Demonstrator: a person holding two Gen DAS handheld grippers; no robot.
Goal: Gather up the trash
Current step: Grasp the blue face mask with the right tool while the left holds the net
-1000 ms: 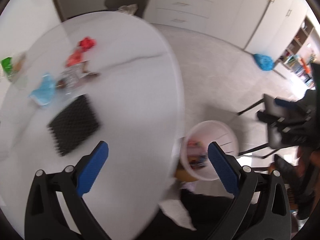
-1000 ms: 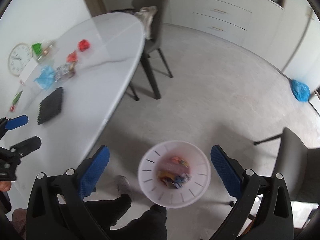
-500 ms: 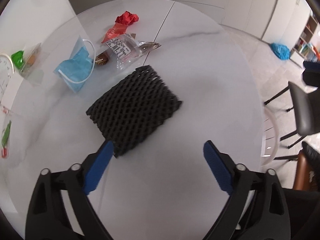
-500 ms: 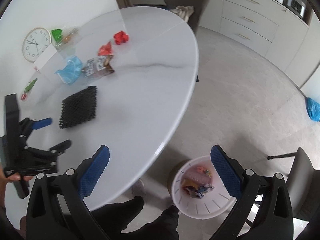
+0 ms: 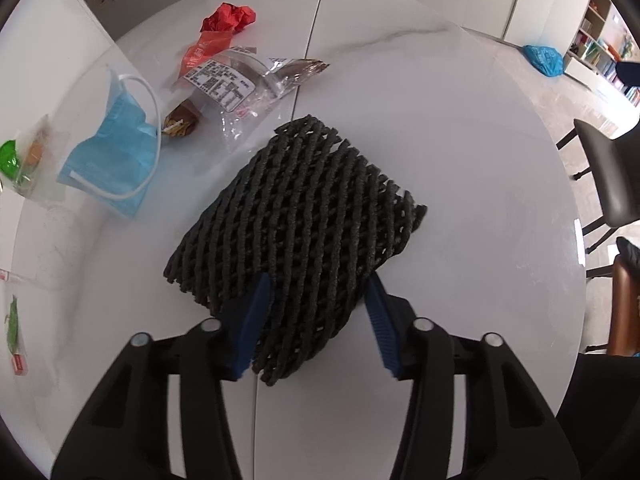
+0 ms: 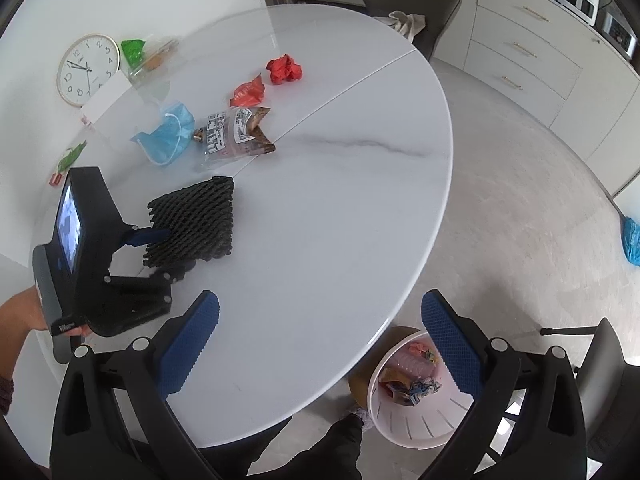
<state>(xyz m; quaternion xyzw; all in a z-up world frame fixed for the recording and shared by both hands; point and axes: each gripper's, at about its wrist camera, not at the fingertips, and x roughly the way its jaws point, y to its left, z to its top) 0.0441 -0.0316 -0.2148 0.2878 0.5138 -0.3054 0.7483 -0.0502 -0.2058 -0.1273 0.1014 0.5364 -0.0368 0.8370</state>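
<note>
A black foam net (image 5: pixel 304 216) lies on the white oval table (image 5: pixel 460 160). My left gripper (image 5: pixel 317 280) points steeply down over the net's near corner. Its jaws are closing, the corner is between them and both blue pads touch it. In the right wrist view the left gripper (image 6: pixel 168 252) sits at the net (image 6: pixel 196 216), held by a hand. My right gripper (image 6: pixel 320 300) hangs open and empty over the table's near edge. A white bin (image 6: pixel 424 420) with several wrappers inside stands on the floor below that edge.
More trash lies further back: a blue face mask (image 5: pixel 112 160), a clear labelled wrapper (image 5: pixel 236 84), an orange-red wrapper (image 5: pixel 204 50), a crumpled red paper (image 5: pixel 230 16) and a clear bag with green inside (image 5: pixel 20 160). A clock (image 6: pixel 88 68) leans at the wall. A dark chair (image 5: pixel 604 176) stands to the right.
The left gripper came in from the table's edge, dropped onto the black net and narrowed its jaws around the corner. The right gripper slid from above the bin to over the table edge.
</note>
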